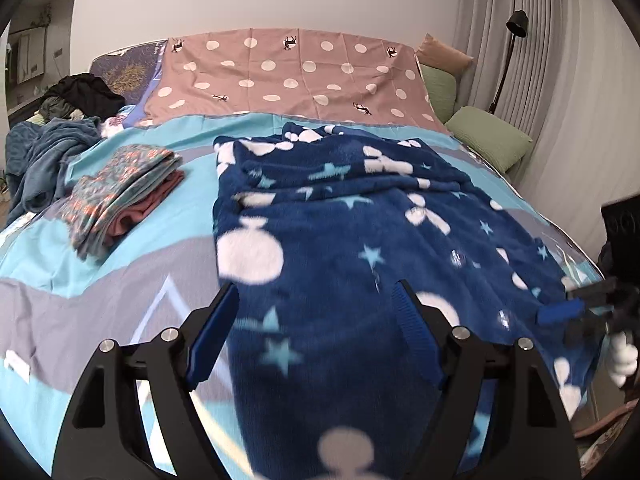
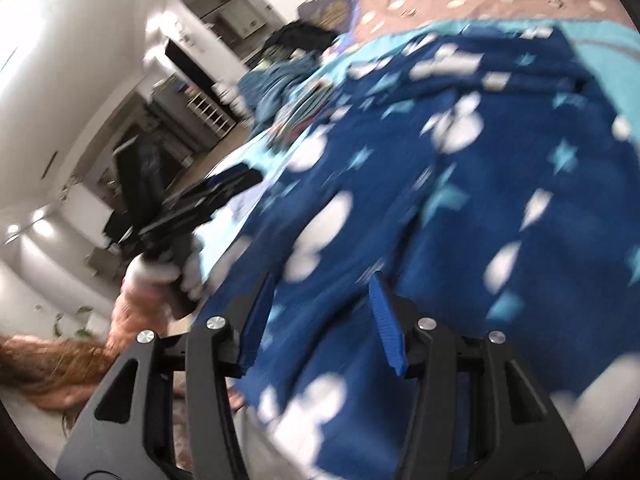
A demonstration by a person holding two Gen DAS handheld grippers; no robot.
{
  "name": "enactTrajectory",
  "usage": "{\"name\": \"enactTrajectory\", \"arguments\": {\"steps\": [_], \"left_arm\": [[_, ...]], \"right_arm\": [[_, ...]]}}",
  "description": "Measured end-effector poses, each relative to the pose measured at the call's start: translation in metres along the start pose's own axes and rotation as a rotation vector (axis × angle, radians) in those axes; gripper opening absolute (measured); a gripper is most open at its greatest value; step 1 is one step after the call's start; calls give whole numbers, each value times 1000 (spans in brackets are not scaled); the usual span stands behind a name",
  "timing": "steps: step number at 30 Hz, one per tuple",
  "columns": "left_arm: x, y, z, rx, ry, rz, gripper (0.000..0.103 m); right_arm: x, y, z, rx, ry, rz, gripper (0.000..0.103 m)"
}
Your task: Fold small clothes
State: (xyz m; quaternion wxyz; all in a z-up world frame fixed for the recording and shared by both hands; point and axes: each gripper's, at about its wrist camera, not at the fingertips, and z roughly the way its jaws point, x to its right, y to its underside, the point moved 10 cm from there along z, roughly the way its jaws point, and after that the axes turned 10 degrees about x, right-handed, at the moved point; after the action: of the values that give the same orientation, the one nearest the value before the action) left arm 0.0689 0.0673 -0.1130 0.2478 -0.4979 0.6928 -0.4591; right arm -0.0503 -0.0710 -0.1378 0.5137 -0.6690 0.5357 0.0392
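A dark blue fleece garment with white blobs and light blue stars lies spread on the bed, its near edge hanging over the front. My left gripper is open, its jaws wide apart just above the garment's near left edge. My right gripper is open over the garment near its right front corner; it also shows in the left wrist view at the right edge. The left gripper shows in the right wrist view, blurred.
A stack of folded clothes sits on the bed to the left. A heap of dark and teal clothes lies at the far left. Green pillows and a floor lamp stand at the right. The striped bedsheet covers the bed.
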Motion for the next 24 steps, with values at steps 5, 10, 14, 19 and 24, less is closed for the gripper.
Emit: {"name": "enactTrajectory", "arguments": {"steps": [5,10,14,19,24], "left_arm": [[-4,21,-21,4,-24,-40,80],[-16,35,-42,12,-37,-115,80],[-24,45,-60,17,-34,-164,80],[-18,71,-66,-45,62,-260,80],[-6,100,-65,-115,120,-310,80]], "right_arm": [[-15,42,19,-67,-10,16,54],[-38,37,19,-28,-86,80,6],[-39,22,-28,96,-66,101,6],[-9,43,-43,58,36,136,12],[1,42,-75,147,103,115,37]]}}
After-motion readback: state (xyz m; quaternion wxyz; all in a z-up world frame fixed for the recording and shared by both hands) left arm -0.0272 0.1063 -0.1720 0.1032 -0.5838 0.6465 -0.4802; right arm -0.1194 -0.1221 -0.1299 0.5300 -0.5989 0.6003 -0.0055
